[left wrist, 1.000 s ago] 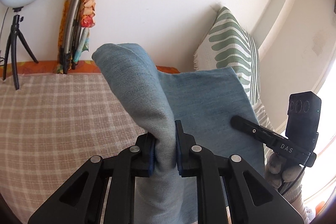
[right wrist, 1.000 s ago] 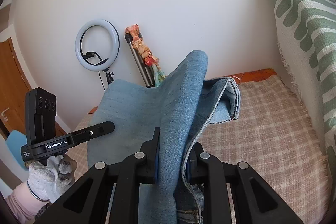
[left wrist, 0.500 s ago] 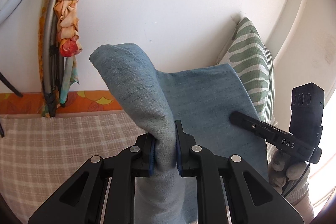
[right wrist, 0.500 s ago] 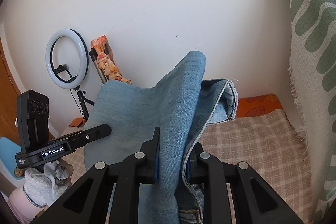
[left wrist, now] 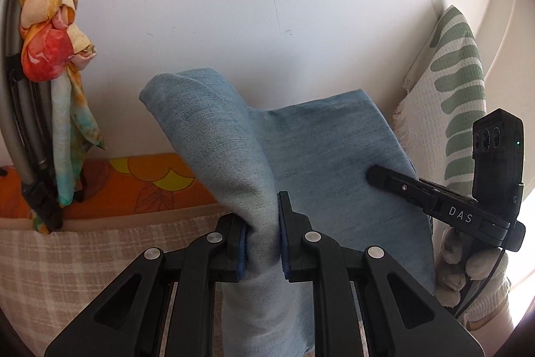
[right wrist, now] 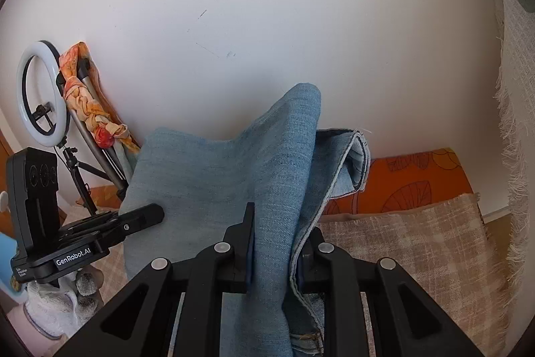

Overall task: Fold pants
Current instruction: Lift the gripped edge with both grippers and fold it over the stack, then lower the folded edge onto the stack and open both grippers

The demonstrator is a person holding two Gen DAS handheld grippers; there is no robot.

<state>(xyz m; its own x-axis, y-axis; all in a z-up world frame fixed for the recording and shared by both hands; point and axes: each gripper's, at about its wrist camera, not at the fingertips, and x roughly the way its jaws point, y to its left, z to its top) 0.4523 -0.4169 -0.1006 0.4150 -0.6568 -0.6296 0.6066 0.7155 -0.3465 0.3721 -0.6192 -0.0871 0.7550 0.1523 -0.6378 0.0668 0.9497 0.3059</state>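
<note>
Your left tongs [left wrist: 262, 240] are clamped on a bunched fold of the jeans [left wrist: 321, 163], which stretch from there across to your right tongs [right wrist: 274, 251], clamped on a gathered edge with the hem showing; the cloth hangs between the two, above the checked cover [right wrist: 418, 243] ahead of the tongs. Judged progress: fold in transit, cloth lifted but not laid or smoothed, final folds left. Count: two tongs, one pair of jeans, one ring light [right wrist: 43, 99], one leaf cushion [left wrist: 448, 109].

Home bedroom, checked bedspread [left wrist: 67, 256], leaf-print cushion [left wrist: 448, 109], ring light [right wrist: 41, 89]
</note>
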